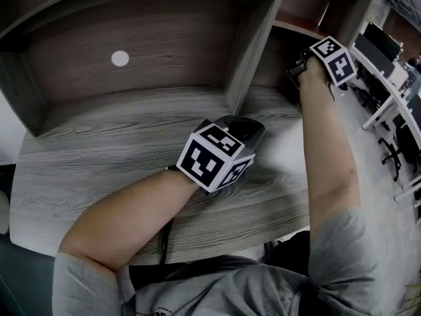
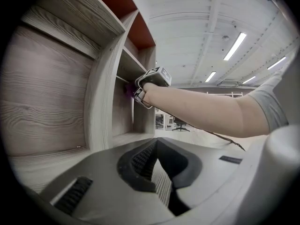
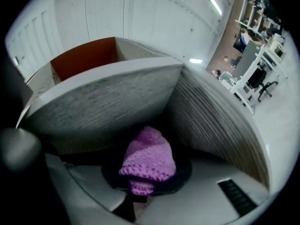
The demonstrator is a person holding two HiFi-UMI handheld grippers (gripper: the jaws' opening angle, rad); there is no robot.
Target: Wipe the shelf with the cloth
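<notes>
Found the right tongs (image 1: 301,68) clenched on the purple knitted cloth (image 3: 147,159), held inside the side compartment at 1 o'clock of the head view. Noted the cloth bunched into a wad, standing out ahead of the tong tips and lying close against the grey board of the shelf (image 3: 110,97), near the back corner. Could not confirm actual contact, nor which face of the board is met. Found the left tongs (image 2: 157,145) closed with nothing between them, resting on the counter (image 1: 99,157) at centre, well apart from the work. Saw the upright divider (image 1: 253,45) at 12 o'clock from the left tongs, separating the two.

Judged wiping to be under way; could not determine how much is covered.

Flagged as risks:
- Losing the cloth, if dragged along the rough grain with only a small fold pinched.
- Scraping the tong tips on the side wall at 3 o'clock, given so tight a corner.
- Leaving the corner unwiped, through presenting a wad instead of a spread face.
- Knocking the marker cube (image 1: 337,56) on the compartment edge.

Advise short strokes and a firm clench.
</notes>
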